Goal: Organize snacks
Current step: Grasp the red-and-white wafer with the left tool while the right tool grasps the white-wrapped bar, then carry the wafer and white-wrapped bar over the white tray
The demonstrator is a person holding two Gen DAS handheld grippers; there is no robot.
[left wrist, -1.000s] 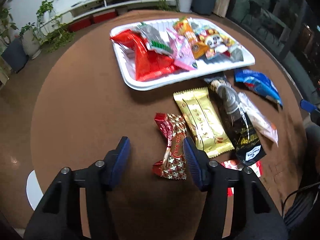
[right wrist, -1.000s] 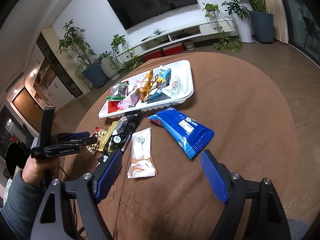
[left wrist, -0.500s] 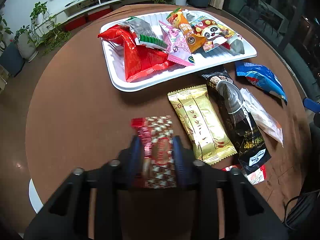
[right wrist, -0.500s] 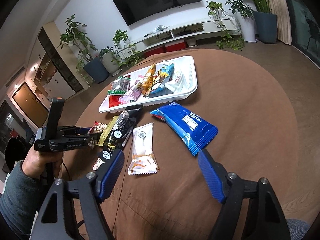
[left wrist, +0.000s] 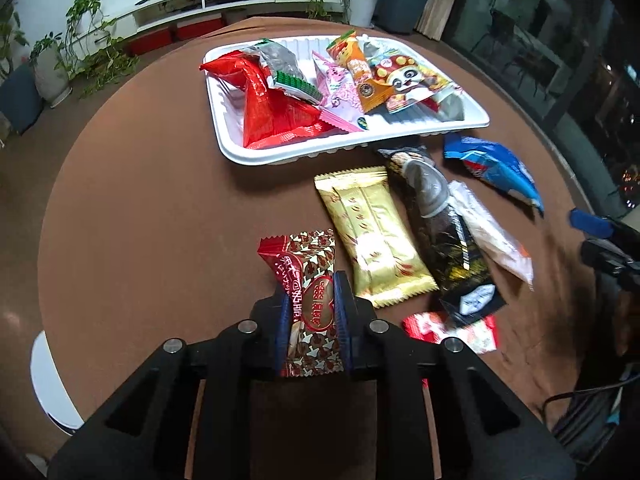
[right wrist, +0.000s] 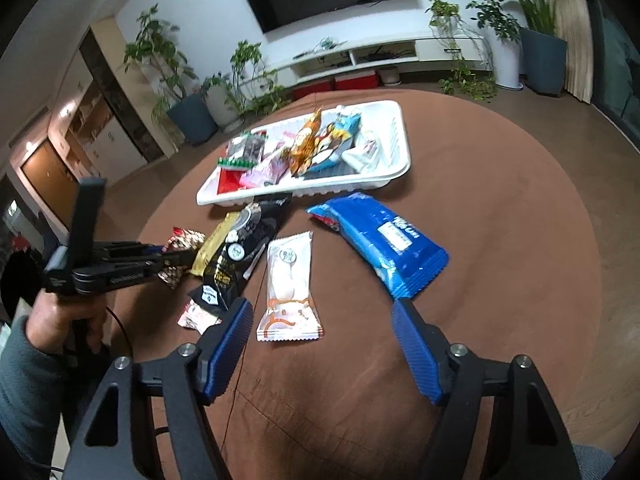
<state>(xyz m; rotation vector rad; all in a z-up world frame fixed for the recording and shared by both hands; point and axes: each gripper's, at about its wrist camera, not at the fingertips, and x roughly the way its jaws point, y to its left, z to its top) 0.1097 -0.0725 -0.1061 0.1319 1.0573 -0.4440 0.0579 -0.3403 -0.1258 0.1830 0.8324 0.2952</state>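
Observation:
My left gripper (left wrist: 311, 300) is shut on a red and brown patterned candy packet (left wrist: 308, 280), held above the brown table; it also shows in the right wrist view (right wrist: 182, 250). A white tray (left wrist: 476, 120) holds several snack packets. Loose on the table lie a gold packet (left wrist: 372, 232), a black packet (left wrist: 444, 236), a white packet (right wrist: 290, 284), a blue packet (right wrist: 380, 240) and a small red and white packet (left wrist: 452, 330). My right gripper (right wrist: 324, 330) is open and empty, just in front of the white packet.
The round brown table (left wrist: 140, 200) has its edge close on the left. A white stool (left wrist: 52, 380) stands below the left edge. Plants, a TV shelf and a glass wall surround the table.
My left gripper closed on the candy packet and lifted it, moving toward the tray. My right gripper stayed open and drifted slightly forward.

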